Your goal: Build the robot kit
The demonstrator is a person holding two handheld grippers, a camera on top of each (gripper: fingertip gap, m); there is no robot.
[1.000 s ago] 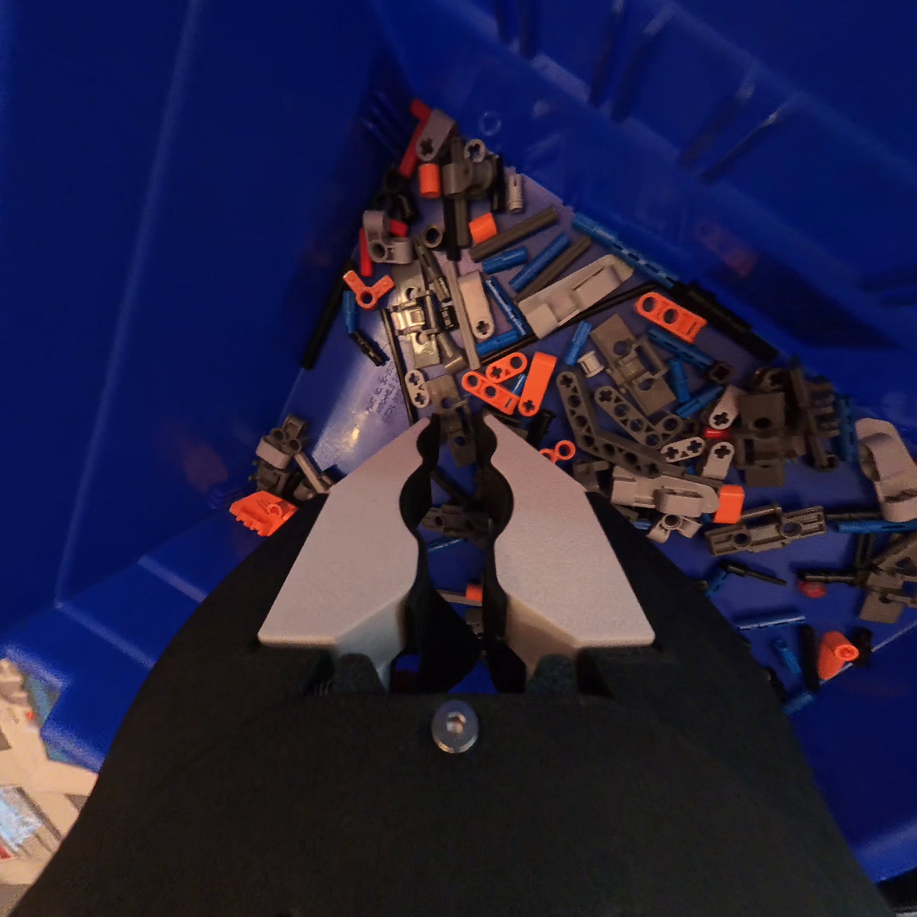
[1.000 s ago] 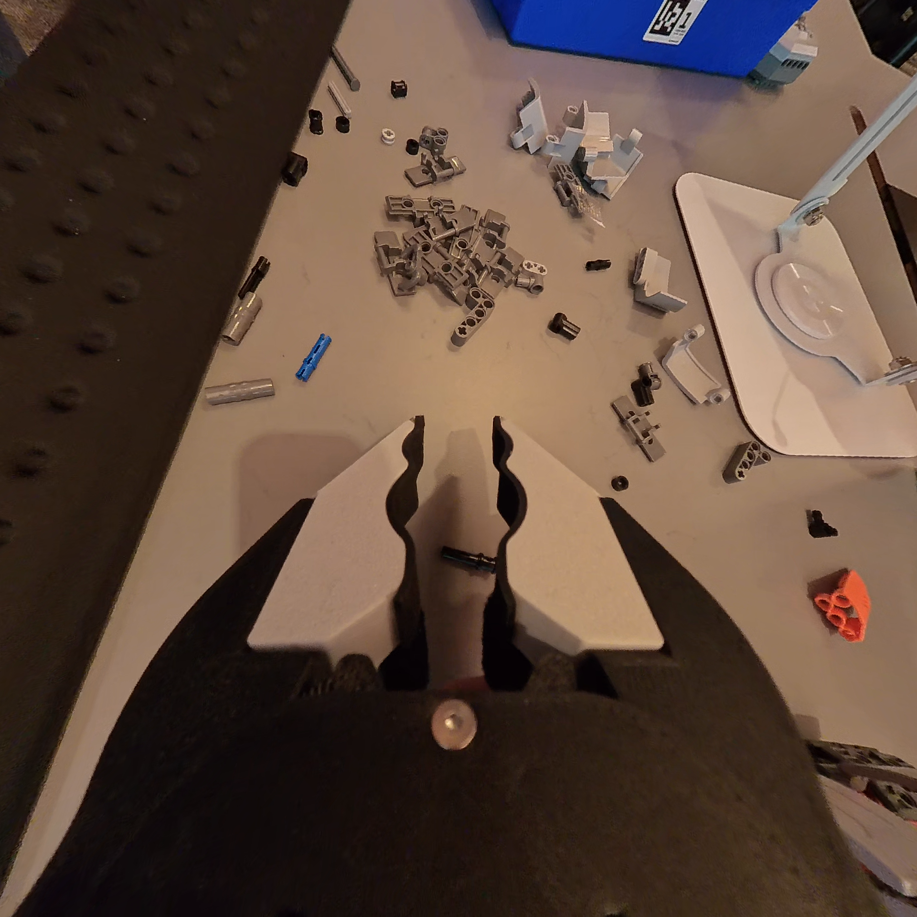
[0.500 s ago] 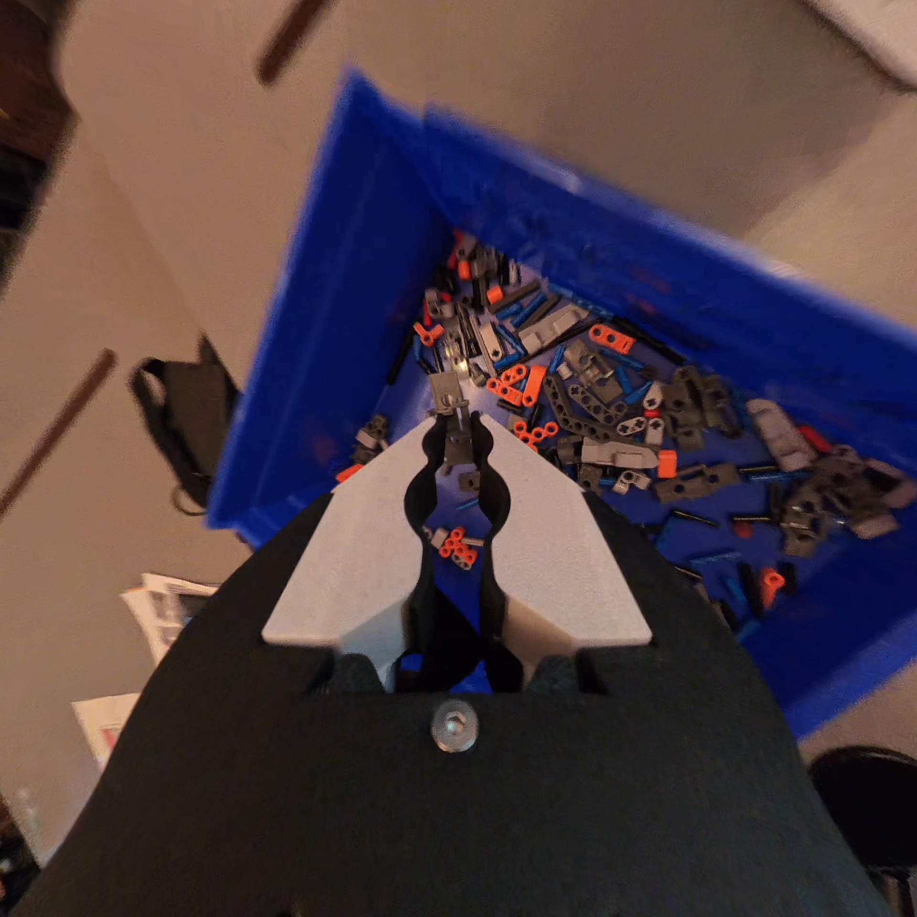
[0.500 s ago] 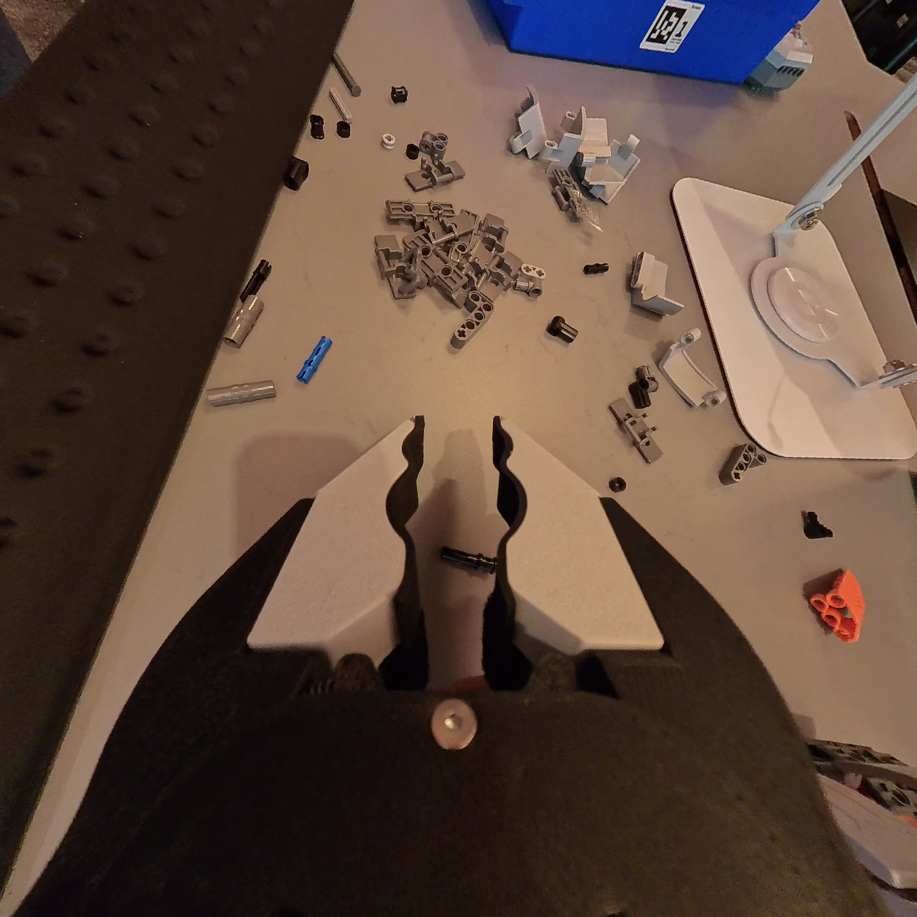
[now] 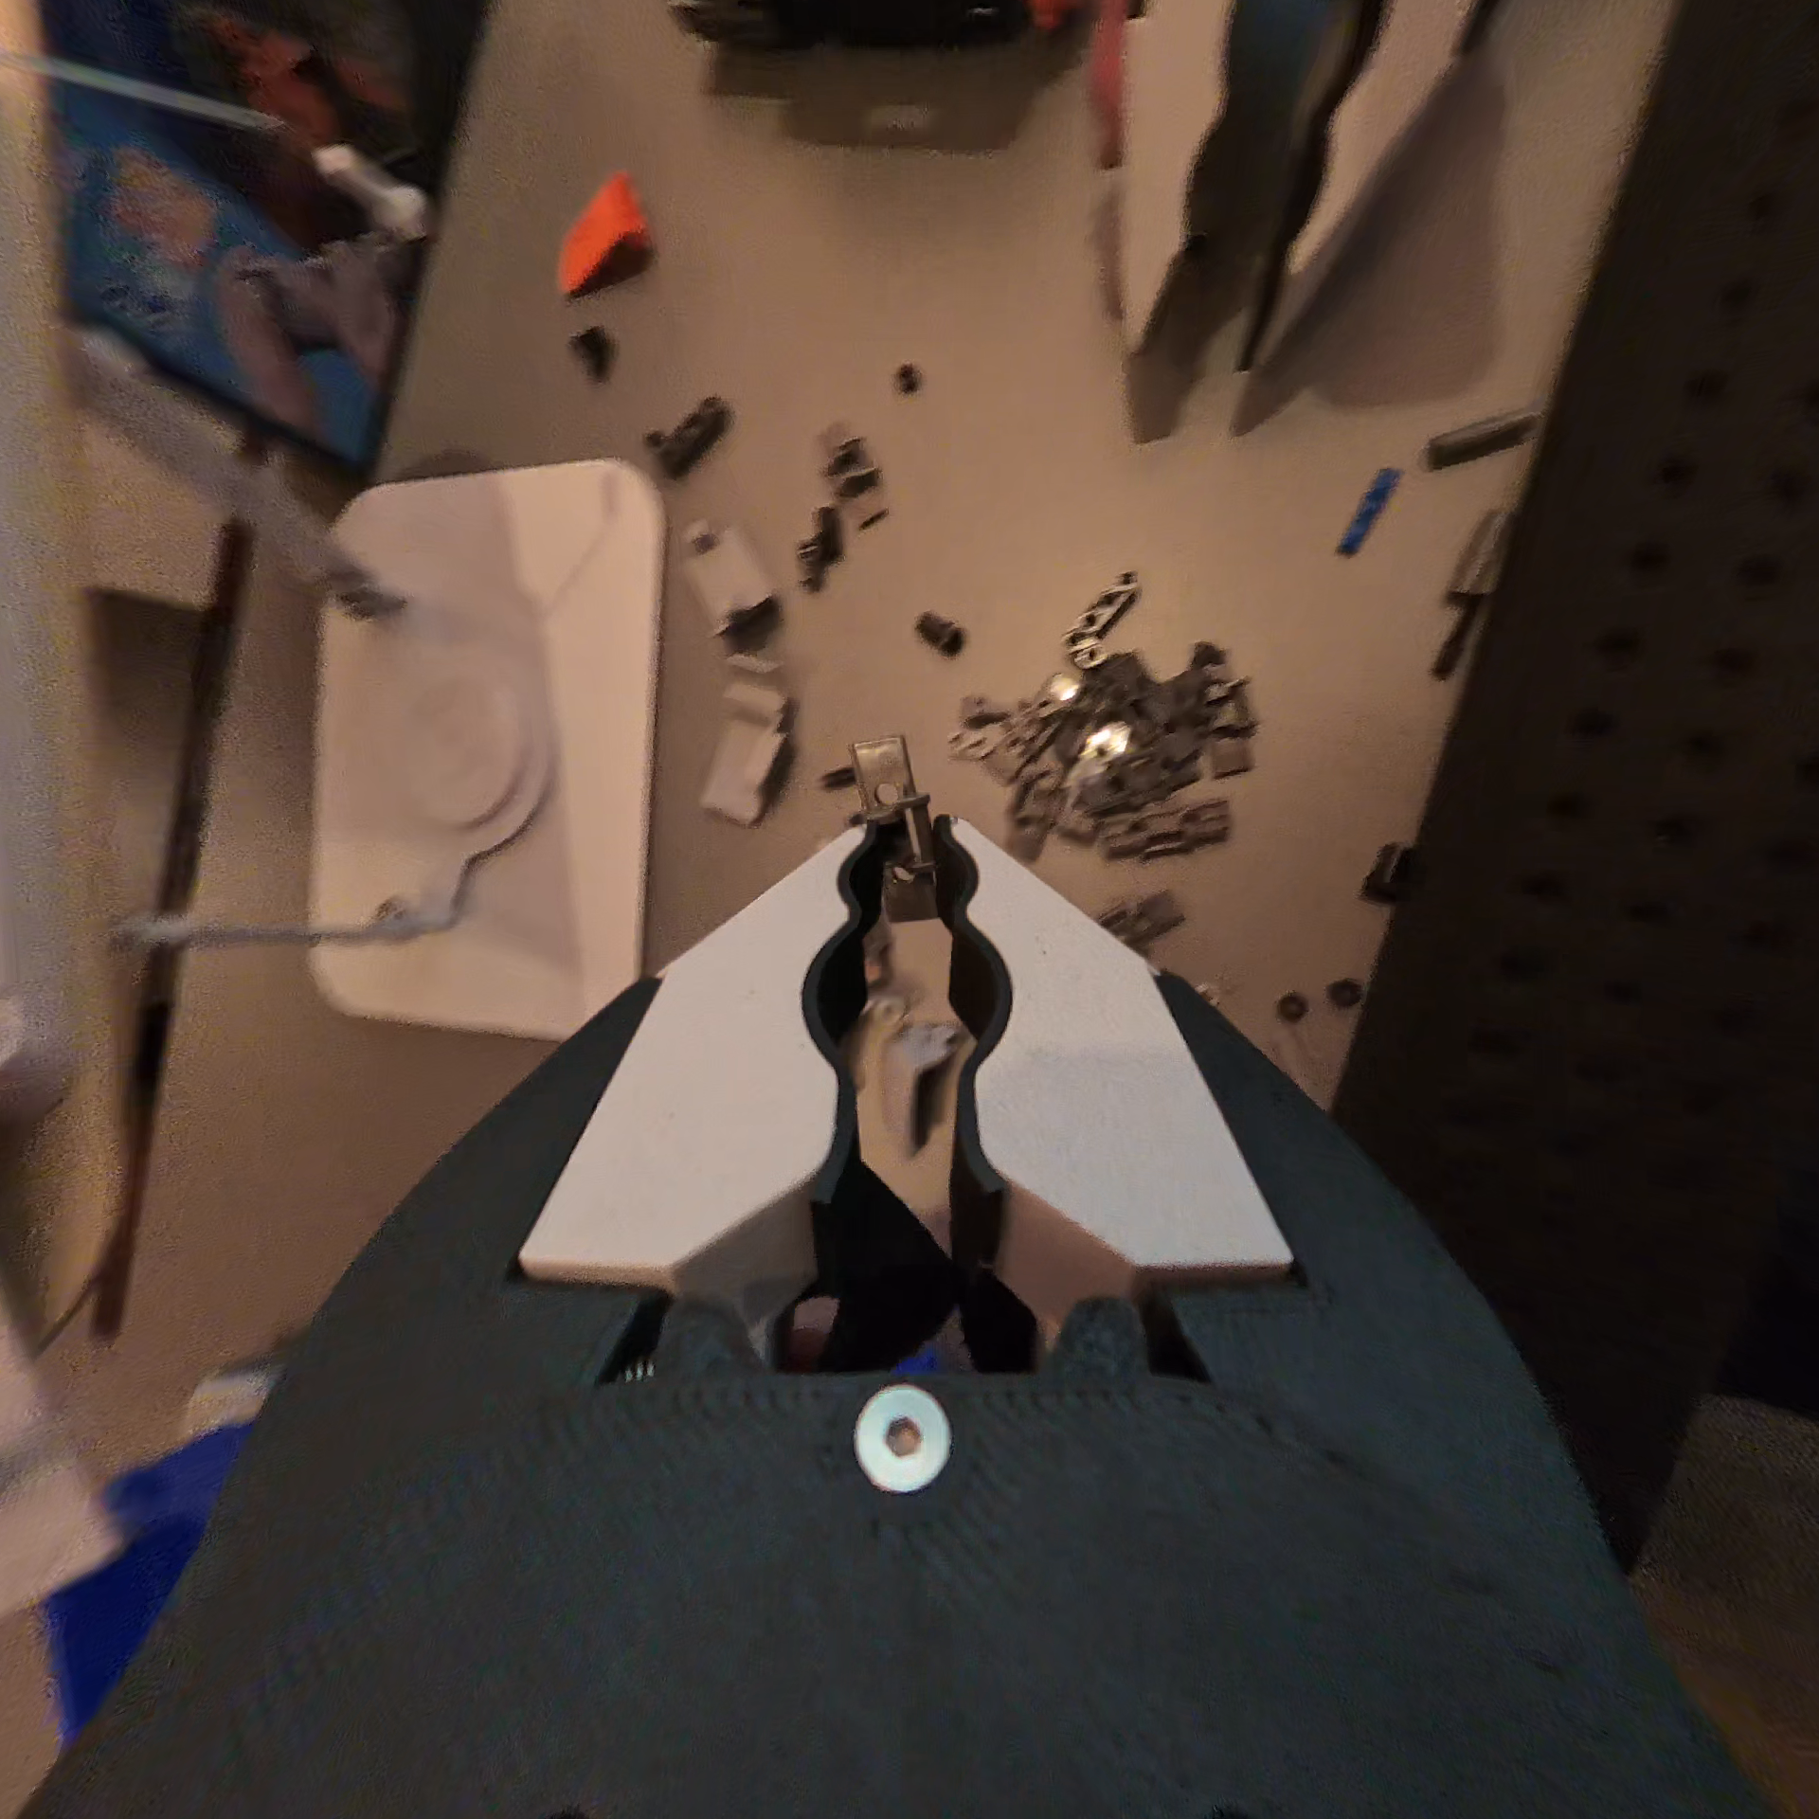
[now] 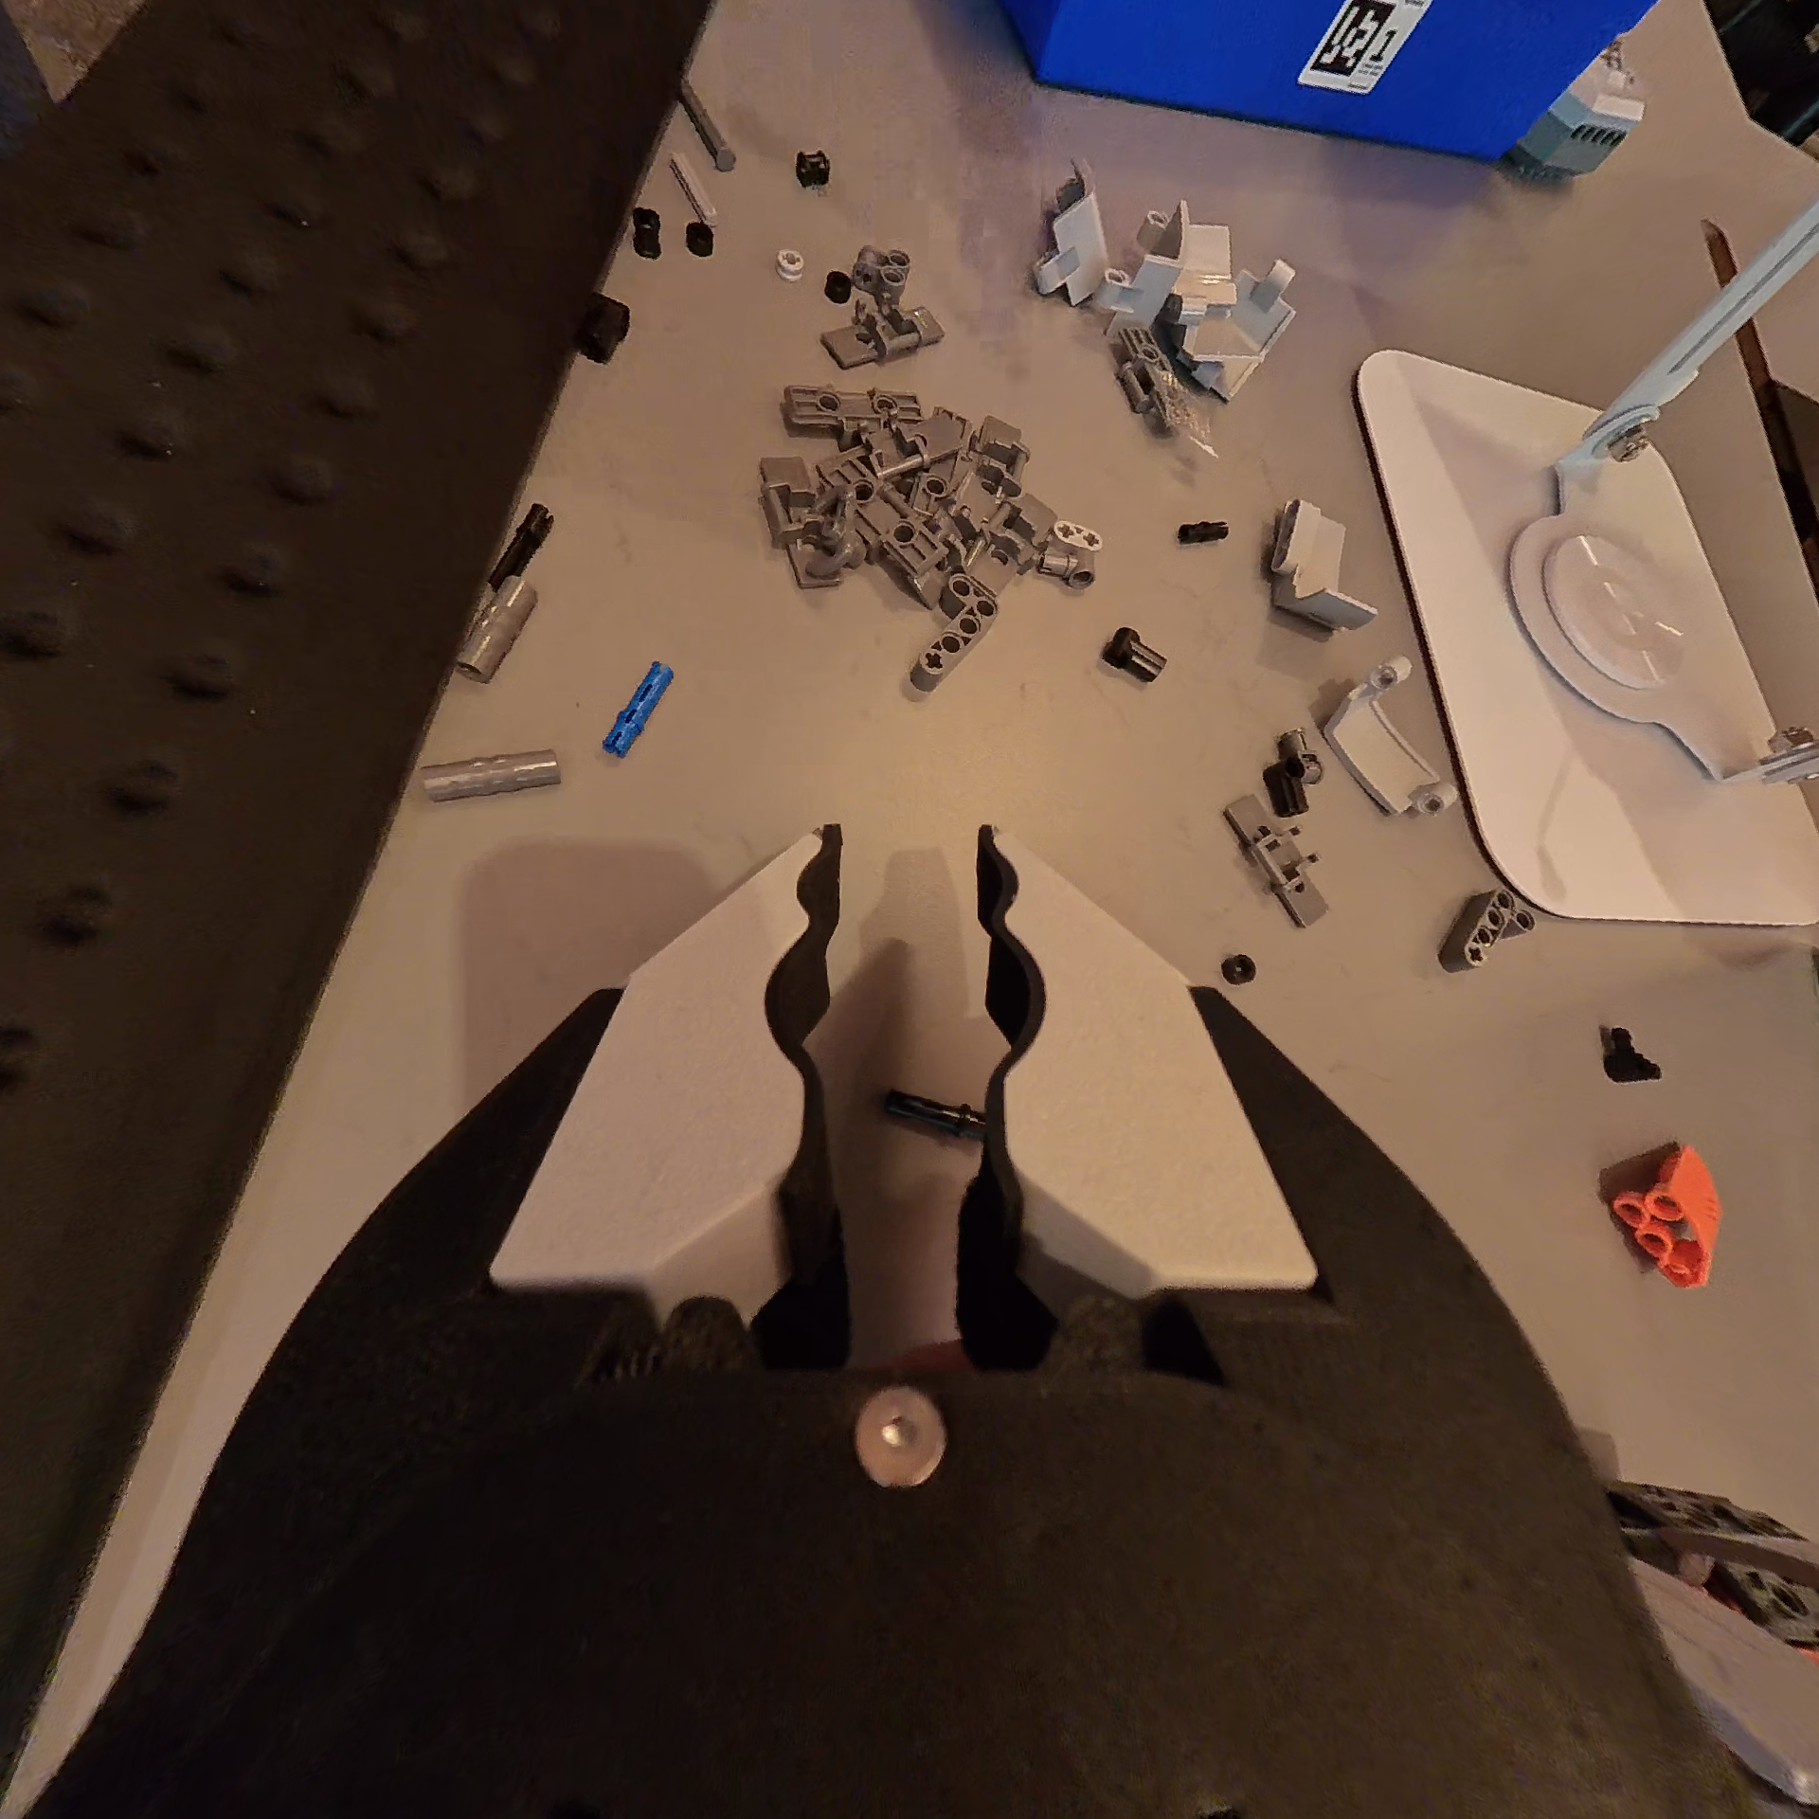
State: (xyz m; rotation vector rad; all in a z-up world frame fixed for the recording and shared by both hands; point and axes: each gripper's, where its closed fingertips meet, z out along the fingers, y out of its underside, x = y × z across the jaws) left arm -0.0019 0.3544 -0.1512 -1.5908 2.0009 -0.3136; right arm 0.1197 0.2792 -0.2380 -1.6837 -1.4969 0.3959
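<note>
A pile of parts (image 6: 915,512) lies between mat (image 6: 246,443) and tray (image 6: 1457,551).

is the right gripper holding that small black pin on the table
No: the right gripper is open and holds nothing, and the small black plastic pin lies flat on the grey table between its fingers.

A grey table (image 6: 807,748) carries loose building-toy parts: a heap of dark grey connectors (image 6: 915,502) at the middle, a blue pin (image 6: 637,709) to its left, a white tray (image 6: 1536,886) at right, an orange piece (image 6: 1668,1225) nearer (right side), and a blue bin (image 6: 1230,59) at the far edge.
</note>
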